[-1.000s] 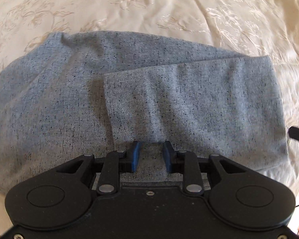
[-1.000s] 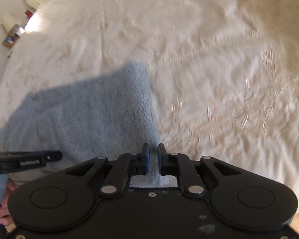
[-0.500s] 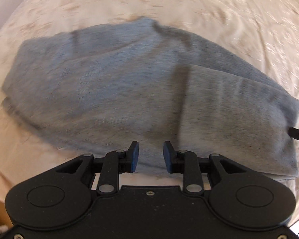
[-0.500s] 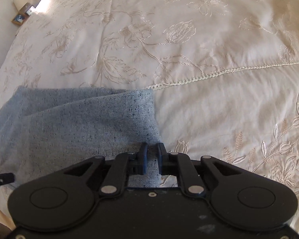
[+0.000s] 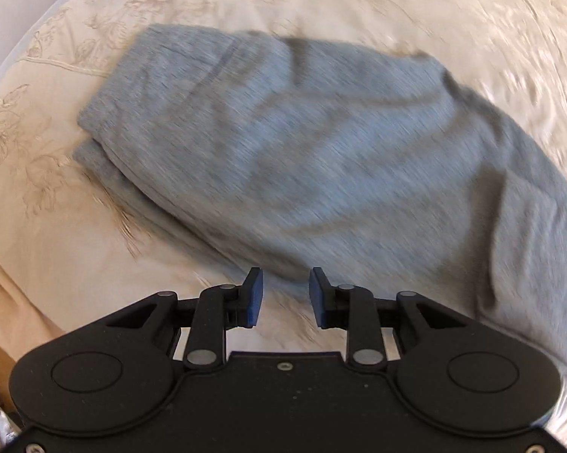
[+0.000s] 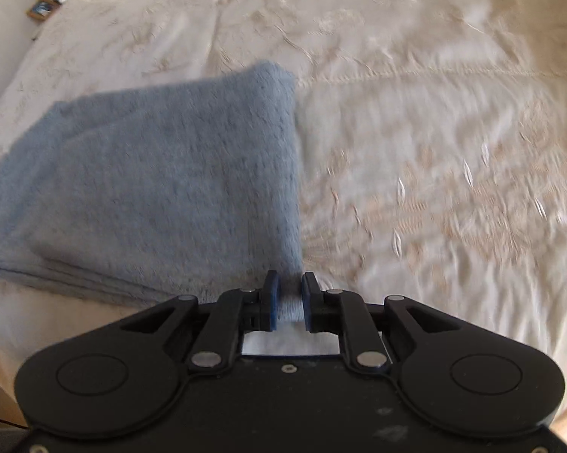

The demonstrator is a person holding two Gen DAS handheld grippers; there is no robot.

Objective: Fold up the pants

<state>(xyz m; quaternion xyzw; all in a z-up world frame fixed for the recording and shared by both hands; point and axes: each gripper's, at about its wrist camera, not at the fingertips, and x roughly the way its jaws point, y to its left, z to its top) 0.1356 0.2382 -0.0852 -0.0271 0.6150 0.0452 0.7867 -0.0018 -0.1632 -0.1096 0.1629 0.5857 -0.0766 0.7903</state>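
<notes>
The grey-blue knitted pants [image 5: 321, 158] lie folded on the cream embroidered bedspread [image 6: 434, 151]. The right gripper [image 6: 287, 294] pinches their near corner; the left gripper [image 5: 282, 296] stands apart, holding nothing.

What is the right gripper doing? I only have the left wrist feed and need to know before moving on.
Observer: The right gripper is shut on the pants, pinching a fold of grey cloth at their near right corner.
Operator: Is that side folded neatly?
Observer: Its right edge runs straight, with stacked layers showing along the near edge.
Operator: Anything beyond that edge?
Observer: Only the cream bedspread; a small framed object sits off the bed's far left corner.
</notes>
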